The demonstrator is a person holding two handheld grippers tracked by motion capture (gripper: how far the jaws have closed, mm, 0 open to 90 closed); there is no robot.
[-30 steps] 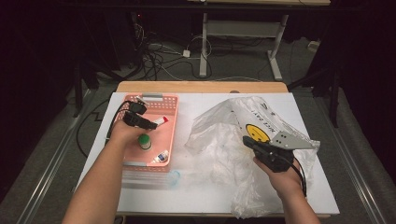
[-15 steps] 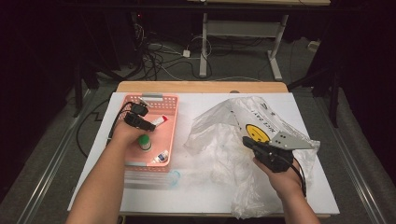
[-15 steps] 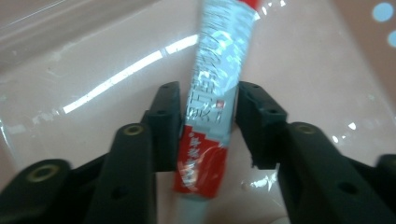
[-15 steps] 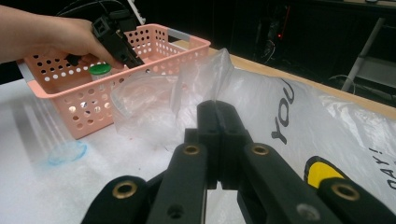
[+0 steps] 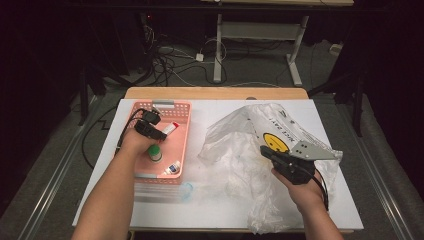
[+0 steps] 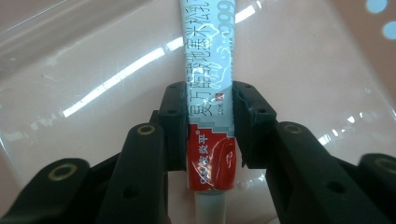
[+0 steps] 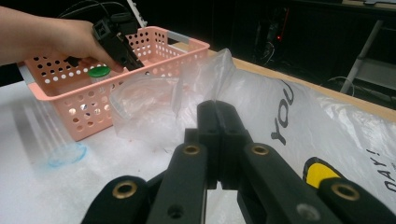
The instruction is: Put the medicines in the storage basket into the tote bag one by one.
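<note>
From the high view, your left tool (image 5: pixel 159 131) reaches down into the pink basket (image 5: pixel 181 131) at the left of the white tabletop (image 5: pixel 210 210), its tips at a white tube with a red end (image 5: pixel 169 129) that lies in the basket's far half. A green-capped bottle (image 5: pixel 155 152) stands just near of your hand, and a small white bottle (image 5: pixel 173 167) lies at the basket's near right corner. A clear lid (image 5: pixel 165 190) rests on the tabletop, touching the basket's near edge. Your right tool (image 5: pixel 267 152) sits on the right half of the tabletop, pinching the crumpled clear plastic bag (image 5: pixel 235 145) printed with a yellow smiley face.

In the left gripper view, your left tool (image 6: pixel 210 126) has just been closing in on the tube (image 6: pixel 212 79), and its two black pads now press against the tube's sides where the red band meets the pale printed part. The tube lies on the basket's pink floor (image 6: pixel 93 84).

In the right gripper view, your right tool (image 7: pixel 218 112) is pressed together, with a thin fold of the bag (image 7: pixel 261 102) caught at its tips and rising above them. Beyond it to the left, the basket (image 7: pixel 84 100) stands with the green-capped bottle (image 7: pixel 99 72) inside, and your left hand (image 7: pixel 70 39) holds its tool down into it.
</note>
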